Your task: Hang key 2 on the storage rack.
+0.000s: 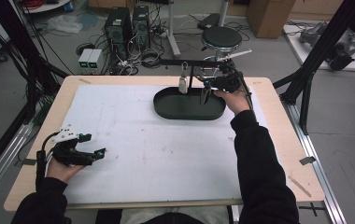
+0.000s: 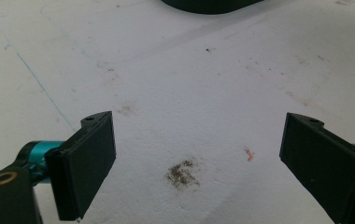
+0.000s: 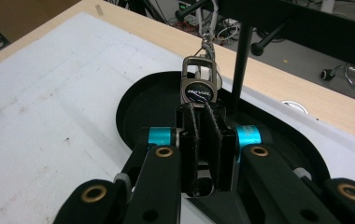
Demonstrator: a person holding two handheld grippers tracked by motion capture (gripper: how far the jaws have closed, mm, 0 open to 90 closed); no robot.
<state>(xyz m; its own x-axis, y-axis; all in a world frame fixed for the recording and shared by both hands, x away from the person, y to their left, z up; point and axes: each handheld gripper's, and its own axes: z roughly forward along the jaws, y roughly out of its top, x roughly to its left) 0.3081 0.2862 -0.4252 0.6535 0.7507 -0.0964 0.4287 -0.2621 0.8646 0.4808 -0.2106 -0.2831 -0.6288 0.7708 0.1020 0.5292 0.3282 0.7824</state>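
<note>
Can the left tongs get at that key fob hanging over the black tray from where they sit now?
Probably yes. The left tongs stand open over bare white mat, with nothing between them and the key fob. But the right tongs already crowd it.

A pale wooden desk (image 1: pixel 278 140) carries a white mat (image 1: pixel 143 140) marked with faint stains – one dark smudge (image 2: pixel 182 172) and a small orange fleck (image 2: pixel 249 154) sit close together on it. Behind the desk, on the grey floor, stand two dark computer towers (image 1: pixel 129 25) side by side, two small white boxes (image 1: pixel 90 57) left of them, and loose cables (image 1: pixel 143 58) – a round black stool (image 1: pixel 221 37) is to the right, with cardboard boxes (image 1: pixel 269 16) farther back
</note>
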